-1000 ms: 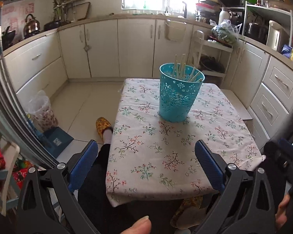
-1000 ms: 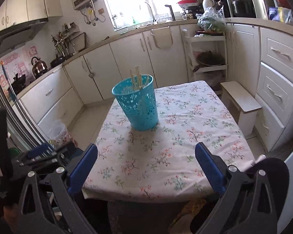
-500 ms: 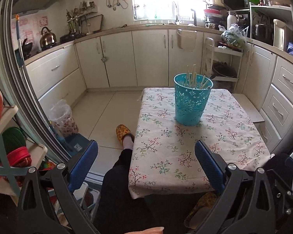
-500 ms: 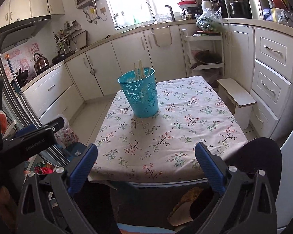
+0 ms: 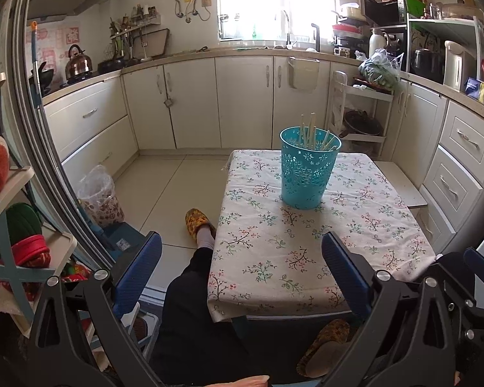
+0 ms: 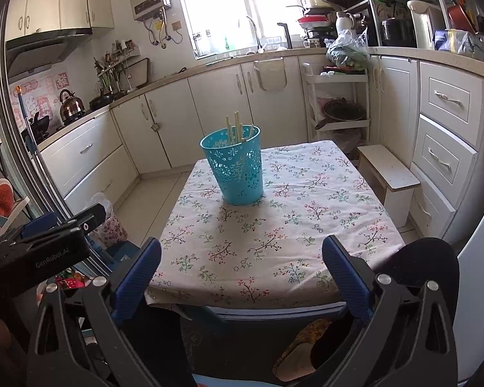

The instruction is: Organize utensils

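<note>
- Pale wooden chopsticks (image 5: 311, 130) stand upright inside a turquoise perforated plastic basket (image 5: 308, 174), far-centre on the floral-cloth table (image 5: 355, 258).
- No loose utensils visible on the cloth.
- Left gripper (image 5: 242, 267) and right gripper (image 6: 242, 267): fingers spread wide, empty, well short of the basket.
- Judgement: sorting appears finished; next move is only a check.

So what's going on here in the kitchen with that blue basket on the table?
A seated person holds a two-finger gripper in each hand, both held back from the table. The left gripper and the right gripper are open and empty. The blue basket stands upright on the flowered cloth with chopsticks sticking out of it. No other utensils show on the cloth, so the sorting looks done.
</note>
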{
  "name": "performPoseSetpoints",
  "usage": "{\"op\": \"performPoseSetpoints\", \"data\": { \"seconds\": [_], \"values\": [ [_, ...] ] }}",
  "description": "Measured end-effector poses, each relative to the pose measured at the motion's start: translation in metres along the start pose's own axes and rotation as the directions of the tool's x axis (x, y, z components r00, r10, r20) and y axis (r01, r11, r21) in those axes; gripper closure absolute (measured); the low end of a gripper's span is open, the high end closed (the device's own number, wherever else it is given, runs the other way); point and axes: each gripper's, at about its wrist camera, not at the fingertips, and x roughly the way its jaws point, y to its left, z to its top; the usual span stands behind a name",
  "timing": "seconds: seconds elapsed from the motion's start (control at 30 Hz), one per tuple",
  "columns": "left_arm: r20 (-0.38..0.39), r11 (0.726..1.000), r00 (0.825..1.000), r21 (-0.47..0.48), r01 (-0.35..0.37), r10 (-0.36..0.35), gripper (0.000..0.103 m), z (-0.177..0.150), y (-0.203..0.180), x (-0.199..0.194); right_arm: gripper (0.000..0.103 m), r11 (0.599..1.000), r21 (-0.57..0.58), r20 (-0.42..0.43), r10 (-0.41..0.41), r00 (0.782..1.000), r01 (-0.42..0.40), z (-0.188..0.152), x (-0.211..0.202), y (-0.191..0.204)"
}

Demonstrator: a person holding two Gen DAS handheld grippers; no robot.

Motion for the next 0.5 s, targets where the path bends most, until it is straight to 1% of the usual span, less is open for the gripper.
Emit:
{"op": "performPoseSetpoints", "data": {
  "seconds": [0.2, 0.37, 0.5],
  "values": [
    [0.008, 1.000, 1.000, -0.022, 0.010, -0.010, 0.008, -0.001, 0.005, -0.005, 0.007, 1.000, -0.009, 0.000, 0.009, 1.000, -0.009, 0.001, -0.001, 0.002],
    [0.009, 1.000, 1.000, -0.026, 0.009, -0.009, 0.008, -0.003, 0.006, -0.010, 0.007, 0.999, 0.000, -0.007, 0.034, 0.999, -0.034, 0.007, -0.006, 0.004],
    [0.009, 0.999, 1.000, -0.033, 0.009, -0.008, 0.008, -0.005, 0.008, -0.012, 0.007, 0.999, -0.026, -0.012, 0.047, 0.999, -0.047, -0.001, -0.008, 0.012]
  ]
}}
